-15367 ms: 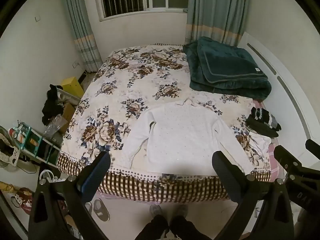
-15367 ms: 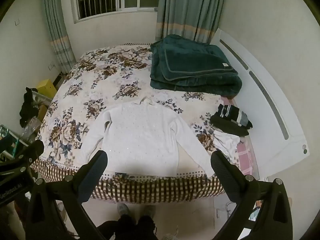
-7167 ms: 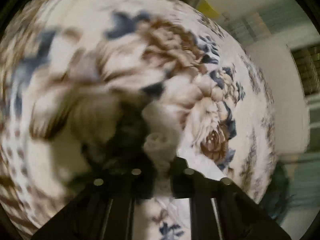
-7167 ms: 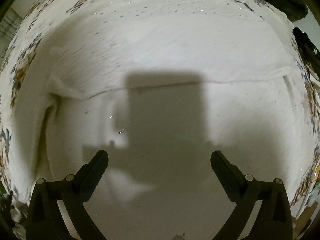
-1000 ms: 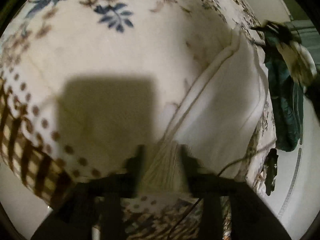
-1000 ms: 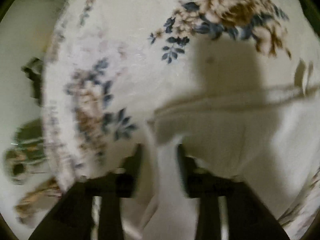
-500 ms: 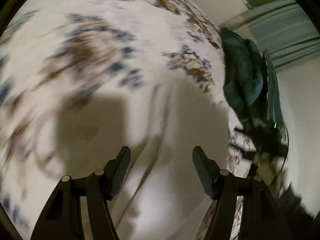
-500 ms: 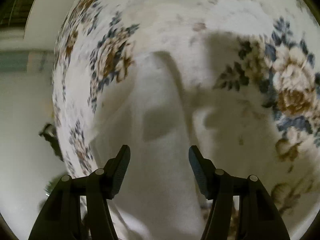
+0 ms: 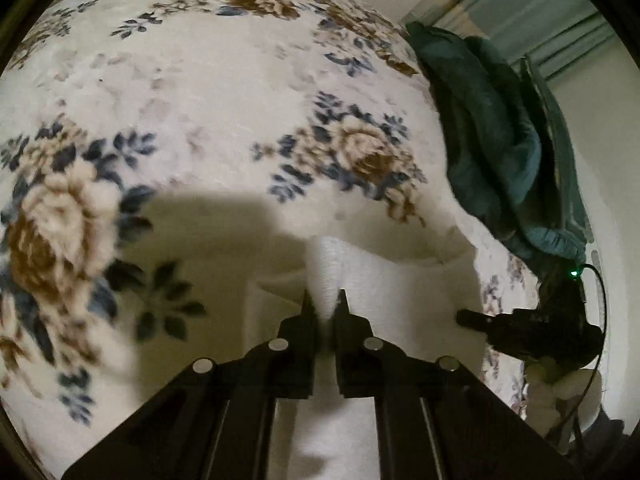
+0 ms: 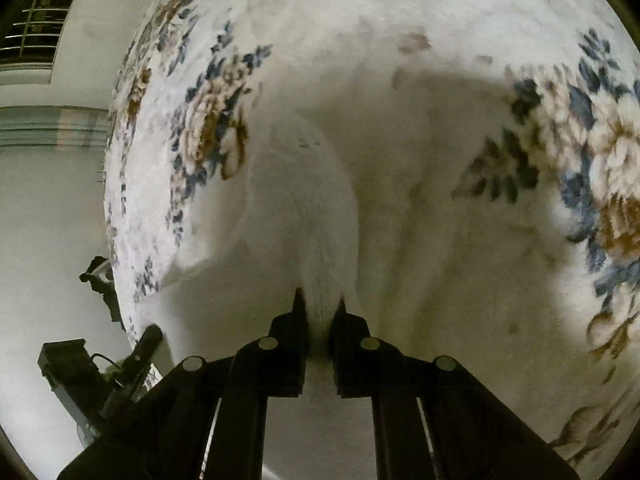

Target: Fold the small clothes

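Observation:
A white knit sweater (image 9: 400,304) lies partly folded on the floral bedspread (image 9: 200,80). My left gripper (image 9: 325,304) is shut on a pinched edge of the sweater, which bunches up between the fingertips. My right gripper (image 10: 319,303) is shut on another edge of the same white sweater (image 10: 296,200); the cloth rises in a ridge from its jaws. The right gripper also shows in the left wrist view (image 9: 520,328) at the far side of the sweater. The left gripper shows at the lower left of the right wrist view (image 10: 120,368).
A folded dark green blanket (image 9: 500,140) lies on the bed beyond the sweater. Curtains (image 9: 540,20) and a wall stand behind it. A barred window (image 10: 32,20) is at the upper left of the right wrist view. The floral bedspread (image 10: 520,120) surrounds the sweater.
Half a second ago both grippers were open above the sweater. Now both have come down and shut on edges of the sweater.

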Available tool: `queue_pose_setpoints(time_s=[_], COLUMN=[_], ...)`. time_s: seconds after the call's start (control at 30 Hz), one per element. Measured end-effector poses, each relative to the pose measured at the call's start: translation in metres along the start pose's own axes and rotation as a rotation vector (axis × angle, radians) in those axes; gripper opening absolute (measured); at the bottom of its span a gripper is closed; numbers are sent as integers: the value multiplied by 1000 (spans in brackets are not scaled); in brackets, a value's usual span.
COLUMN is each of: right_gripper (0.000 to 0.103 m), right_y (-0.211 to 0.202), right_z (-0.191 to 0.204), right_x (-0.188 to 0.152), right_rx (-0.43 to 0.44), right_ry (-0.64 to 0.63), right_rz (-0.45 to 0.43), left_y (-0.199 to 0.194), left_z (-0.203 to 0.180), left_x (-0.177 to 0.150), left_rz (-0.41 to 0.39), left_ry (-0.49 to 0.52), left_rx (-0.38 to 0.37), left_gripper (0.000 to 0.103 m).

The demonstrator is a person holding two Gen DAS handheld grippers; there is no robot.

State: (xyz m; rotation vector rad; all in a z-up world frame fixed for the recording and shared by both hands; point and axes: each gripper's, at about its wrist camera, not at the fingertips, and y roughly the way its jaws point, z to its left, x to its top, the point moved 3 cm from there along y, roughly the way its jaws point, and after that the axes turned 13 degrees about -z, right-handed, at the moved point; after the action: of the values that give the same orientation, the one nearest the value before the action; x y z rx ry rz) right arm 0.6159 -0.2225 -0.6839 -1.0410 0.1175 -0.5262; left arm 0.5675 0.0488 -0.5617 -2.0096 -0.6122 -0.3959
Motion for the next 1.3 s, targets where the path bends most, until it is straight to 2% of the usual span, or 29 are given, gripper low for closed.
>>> queue_pose_setpoints(time_s=[0.03, 0.07, 0.1, 0.13, 0.17, 0.2, 0.3, 0.33, 0.43, 0.57, 0.7, 0.77, 0.83, 0.87, 0.97, 1.1, 1.23, 1.27, 1.3], right_gripper=[10, 18, 34, 42, 55, 61, 61, 61, 61, 61, 61, 58, 24, 0, 0, 0, 1, 9, 31], right_y=[1, 3, 3, -2, -11, -21, -62, -73, -108, -128, -120, -111, -105, -104, -115, -134, -144, -144, -143], right_z=[1, 2, 4, 4, 4, 5, -6, -11, -36, -72, -108, -117, -117, -116, -113, -118, -128, -131, -132], right_x=[-1, -2, -5, -9, -14, -22, -62, -77, -136, -232, -323, -354, -378, -386, -406, -435, -441, -437, -430], right_rx=[-21, -47, -67, -66, -51, -31, 17, 26, 45, 15, 0, -4, 15, 10, -63, -133, -9, 3, 6], right_ry=[-16, -32, -43, -46, -48, -52, -57, -51, -7, 71, 183, 220, 234, 227, 173, 133, 191, 204, 218], right_rz=[12, 29, 47, 58, 63, 72, 125, 143, 199, 286, 353, 354, 341, 327, 261, 242, 237, 237, 223], left_y=[8, 13, 15, 11, 3, -11, -66, -85, -142, -196, -211, -213, -212, -211, -212, -209, -210, -212, -215], left_z=[6, 12, 15, 16, 16, 14, 11, 11, 16, 23, 39, 42, 40, 39, 31, 20, 23, 23, 25], left_x=[-1, -4, -8, -11, -14, -17, -33, -41, -84, -161, -253, -285, -309, -315, -324, -318, -316, -316, -315], left_rz=[32, 71, 105, 117, 114, 100, 47, 32, 40, 103, 233, 263, 275, 273, 242, 205, 188, 178, 169], left_ry=[-12, -39, -71, -78, -79, -97, -128, -140, -175, -170, -193, -212, -208, -208, -199, -169, -172, -170, -163], left_rx=[5, -2, -23, -20, -12, -47, -95, -109, -101, 32, 158, 171, 187, 198, 206, 200, 211, 214, 220], left_gripper=[7, 9, 10, 14, 16, 20, 54, 59, 60, 60, 60, 60, 60, 60, 58, 58, 58, 58, 58])
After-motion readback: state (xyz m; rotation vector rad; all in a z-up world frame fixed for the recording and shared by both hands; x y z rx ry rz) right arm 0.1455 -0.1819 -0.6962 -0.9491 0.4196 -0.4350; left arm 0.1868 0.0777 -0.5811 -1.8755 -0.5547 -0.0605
